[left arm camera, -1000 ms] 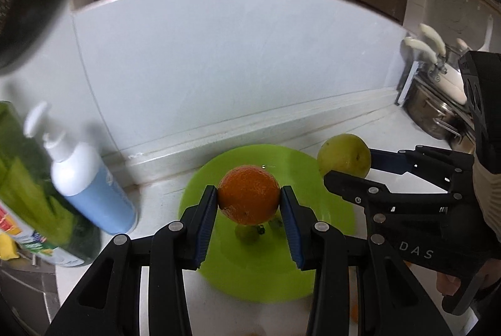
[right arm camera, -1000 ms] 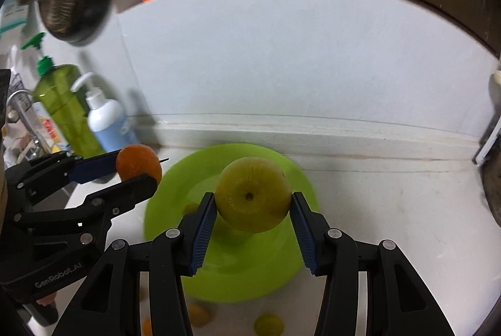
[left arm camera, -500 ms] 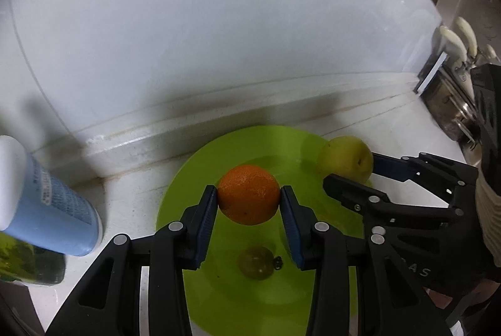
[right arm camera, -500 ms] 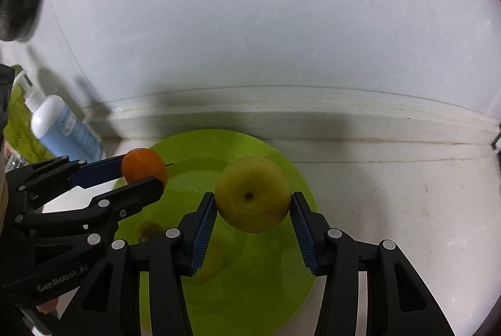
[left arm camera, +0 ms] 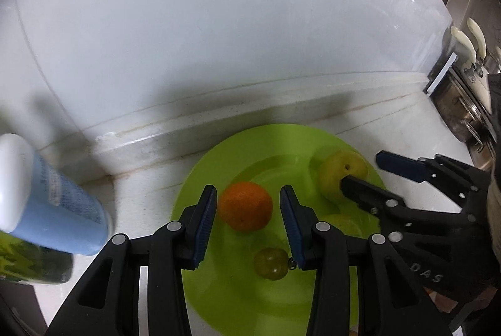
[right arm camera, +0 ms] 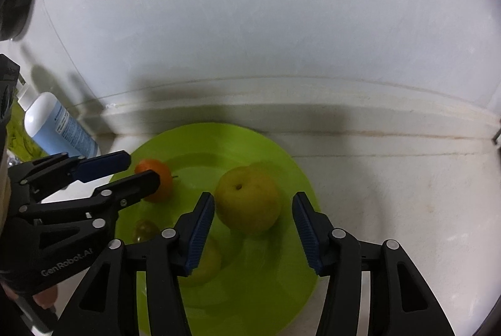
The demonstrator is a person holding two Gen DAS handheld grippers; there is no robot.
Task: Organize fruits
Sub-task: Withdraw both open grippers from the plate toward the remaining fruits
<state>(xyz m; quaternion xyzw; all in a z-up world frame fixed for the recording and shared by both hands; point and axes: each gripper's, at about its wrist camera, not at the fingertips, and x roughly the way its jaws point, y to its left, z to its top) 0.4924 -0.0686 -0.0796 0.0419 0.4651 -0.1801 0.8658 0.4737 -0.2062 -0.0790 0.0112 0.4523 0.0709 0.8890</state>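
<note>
Both claws stand parted with gaps either side of their fruit, the left claw (left arm camera: 248,210) around the orange (left arm camera: 245,206) and the right claw (right arm camera: 253,221) around the yellow-green fruit (right arm camera: 248,199), both resting on the green plate (left arm camera: 275,142) that gathers them.

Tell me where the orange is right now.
The round orange fruit sits on the lime-green round plate, between the open left gripper's fingers, left of the yellow-green pear-like fruit.
</note>
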